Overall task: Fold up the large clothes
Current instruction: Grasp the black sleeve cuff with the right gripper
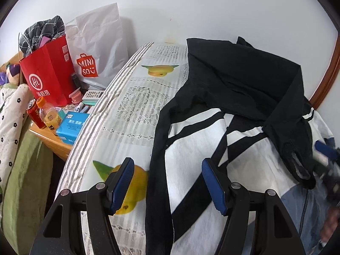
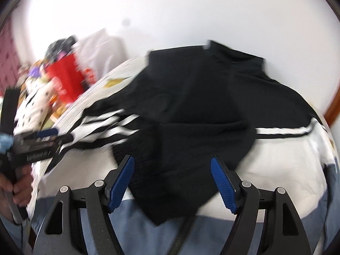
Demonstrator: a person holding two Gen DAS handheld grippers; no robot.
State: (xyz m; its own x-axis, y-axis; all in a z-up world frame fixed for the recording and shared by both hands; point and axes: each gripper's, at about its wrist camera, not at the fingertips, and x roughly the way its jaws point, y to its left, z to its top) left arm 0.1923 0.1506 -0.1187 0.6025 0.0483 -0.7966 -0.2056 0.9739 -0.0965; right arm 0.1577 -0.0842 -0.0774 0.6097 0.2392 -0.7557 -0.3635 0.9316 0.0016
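Note:
A large jacket in black, white and pale blue lies on the bed, with sleeves folded across its body. My left gripper is open and empty, just above the jacket's left edge and a black sleeve. My right gripper is open and empty over the black sleeve end lying on the white panel. The right wrist view is motion-blurred. The right gripper also shows in the left wrist view, and the left gripper shows in the right wrist view.
The bed has a printed sheet with fruit pictures. Left of it stands a wooden bedside table crowded with a red paper bag, a white Miniso bag, bottles and a blue tissue pack. A wooden headboard edge curves at right.

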